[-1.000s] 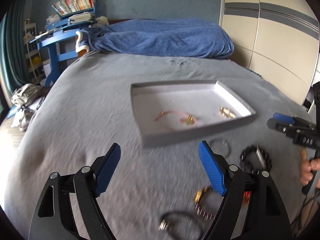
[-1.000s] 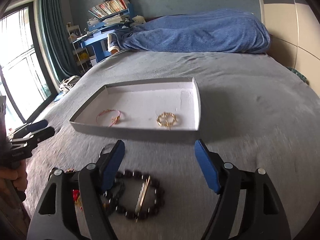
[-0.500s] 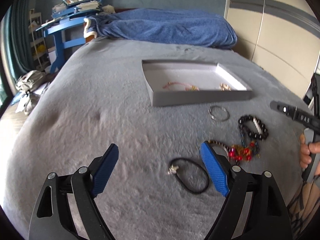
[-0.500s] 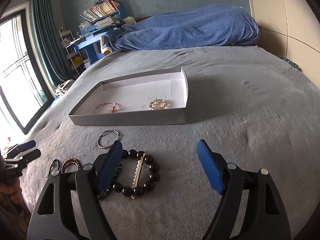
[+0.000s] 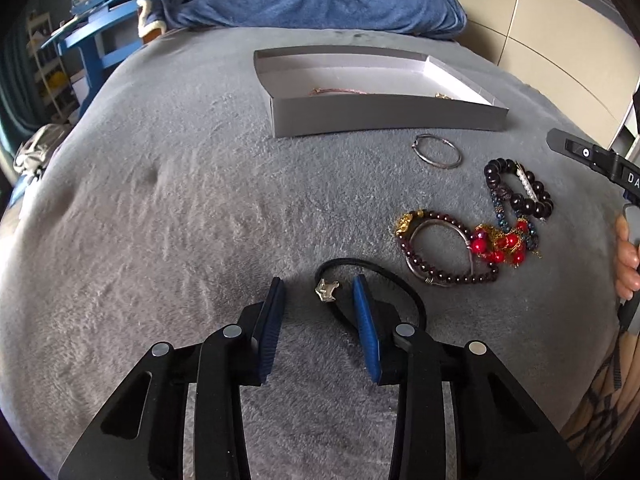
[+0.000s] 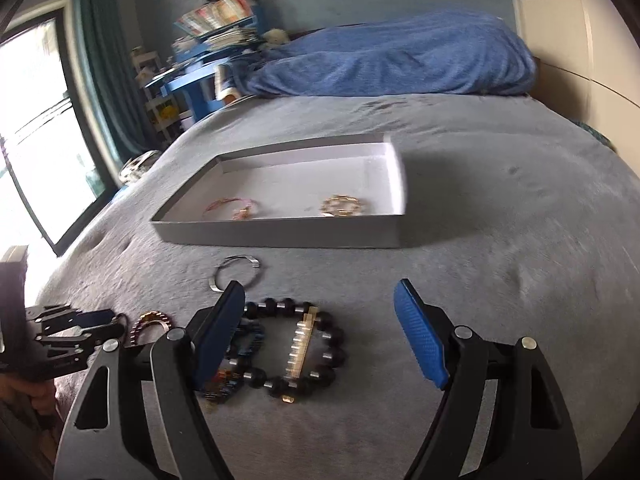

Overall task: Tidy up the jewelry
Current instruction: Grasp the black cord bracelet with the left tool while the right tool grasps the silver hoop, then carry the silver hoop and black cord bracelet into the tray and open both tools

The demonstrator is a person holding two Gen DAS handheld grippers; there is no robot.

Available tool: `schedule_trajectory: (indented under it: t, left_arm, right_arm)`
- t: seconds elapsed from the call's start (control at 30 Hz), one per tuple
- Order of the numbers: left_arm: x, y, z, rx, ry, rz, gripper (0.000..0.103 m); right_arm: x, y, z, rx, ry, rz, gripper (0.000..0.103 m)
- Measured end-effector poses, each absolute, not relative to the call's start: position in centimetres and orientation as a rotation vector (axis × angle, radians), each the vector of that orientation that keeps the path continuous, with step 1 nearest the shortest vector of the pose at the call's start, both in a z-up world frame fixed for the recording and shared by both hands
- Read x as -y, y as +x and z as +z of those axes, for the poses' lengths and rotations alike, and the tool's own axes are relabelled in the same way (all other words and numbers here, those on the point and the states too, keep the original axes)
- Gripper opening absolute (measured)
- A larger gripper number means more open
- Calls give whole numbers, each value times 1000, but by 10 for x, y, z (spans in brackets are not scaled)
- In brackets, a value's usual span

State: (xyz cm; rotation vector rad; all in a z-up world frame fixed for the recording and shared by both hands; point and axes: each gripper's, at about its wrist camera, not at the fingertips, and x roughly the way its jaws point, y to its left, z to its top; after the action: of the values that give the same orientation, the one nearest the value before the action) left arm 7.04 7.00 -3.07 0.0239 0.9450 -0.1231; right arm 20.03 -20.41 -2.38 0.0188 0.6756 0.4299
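Grey plush bedding (image 5: 168, 208) covers the bed that carries everything. Nearest the camera, the left gripper (image 5: 318, 292) points steeply down at it, and its 2 blue fingers (image 5: 272, 320) are closing with part of the black cord bracelet (image 5: 400, 280) between them. The silver clasp (image 5: 327, 290) sits in the gap, nearer the right-side finger; the pads do not yet press on cord or clasp. The cord's loop runs out from the clasp up and to the right, passes behind that finger and curves back beneath it, so its long axis lies slantwise across the line of closing. The grasp will likely turn on the fingers meeting the cord at the clasp and not sliding over the soft pile.

Just beyond, to the right, lies a heap of 2 tangled bracelets, the dark-red bead bracelet (image 5: 440, 276) and a red-and-gold piece (image 5: 498, 242). Farther right rests the black bead bracelet (image 6: 296, 344), below the right gripper (image 6: 320, 322), whose fingers stand wide apart with nothing between the pads. So the left hand is the nearer one to the cord.

Past these a thin silver bangle (image 5: 437, 151) lies alone. Farthest stands the grey tray (image 5: 384, 118), with a pink bracelet (image 6: 230, 207) and a gold chain (image 6: 340, 205) already in it.
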Motion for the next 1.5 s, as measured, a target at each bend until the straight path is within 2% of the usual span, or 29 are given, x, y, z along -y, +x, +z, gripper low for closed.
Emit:
schedule_trajectory:
  t: [0.5, 0.63, 0.7, 0.73, 0.87, 0.9, 1.5]
  left_arm:
    - [-68, 70, -33, -929, 31, -117, 39]
    - [-63, 69, -32, -919, 67, -110, 34]
    - [-62, 68, -30, -911, 73, -109, 23]
    - [-62, 68, -30, -906, 76, -105, 15]
    - [-62, 68, -29, -897, 74, -108, 13]
    - [-62, 67, -28, -892, 74, -109, 13]
    - [-64, 71, 0, -780, -21, -156, 13]
  right_arm:
    - [95, 239, -53, -819, -196, 471, 77]
    - [83, 246, -66, -855, -241, 454, 76]
    - [81, 248, -69, -860, -239, 453, 73]
    - [81, 249, -70, -859, -237, 456, 67]
    - [78, 250, -72, -861, -238, 474, 56]
    - [79, 249, -72, -858, -236, 479, 50]
    - [125, 198, -25, -727, -135, 588, 50]
